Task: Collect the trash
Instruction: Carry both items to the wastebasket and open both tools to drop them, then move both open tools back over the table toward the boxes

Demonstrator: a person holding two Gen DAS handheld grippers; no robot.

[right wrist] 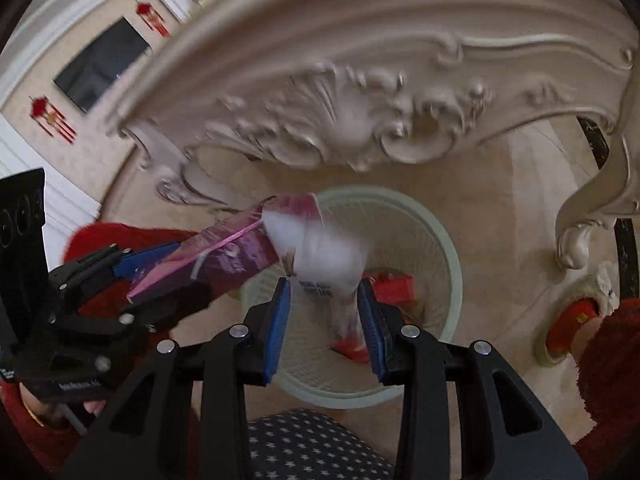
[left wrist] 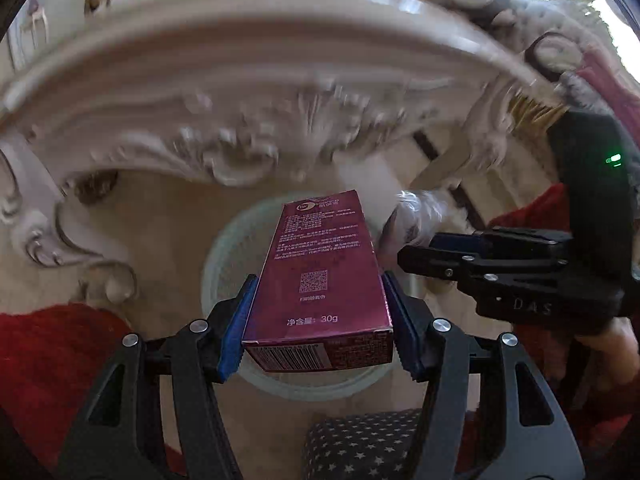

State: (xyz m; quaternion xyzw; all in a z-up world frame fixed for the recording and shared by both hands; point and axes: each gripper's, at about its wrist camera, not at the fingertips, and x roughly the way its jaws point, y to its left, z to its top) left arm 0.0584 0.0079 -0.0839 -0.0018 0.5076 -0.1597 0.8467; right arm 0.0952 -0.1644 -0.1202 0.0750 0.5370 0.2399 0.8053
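My left gripper (left wrist: pixel 320 320) is shut on a magenta carton box (left wrist: pixel 320 276), held lengthwise above a pale green waste basket (left wrist: pixel 224 248). In the right wrist view that box (right wrist: pixel 224 256) and the left gripper (right wrist: pixel 132 276) reach in from the left over the basket (right wrist: pixel 444 248). My right gripper (right wrist: pixel 325 320) is shut on a crumpled white plastic wrapper (right wrist: pixel 328 256), blurred, hanging over the basket's opening. In the left wrist view the right gripper (left wrist: pixel 404 256) and wrapper (left wrist: pixel 416 212) sit just right of the box. Red trash (right wrist: pixel 394 286) lies inside the basket.
An ornate carved cream table apron (left wrist: pixel 240 120) arches over the basket, with a curled leg (right wrist: pixel 580 236) at the right. Beige tile floor surrounds the basket. A star-patterned dark cushion (right wrist: pixel 312 440) is below. A red slipper (right wrist: pixel 576 316) is at far right.
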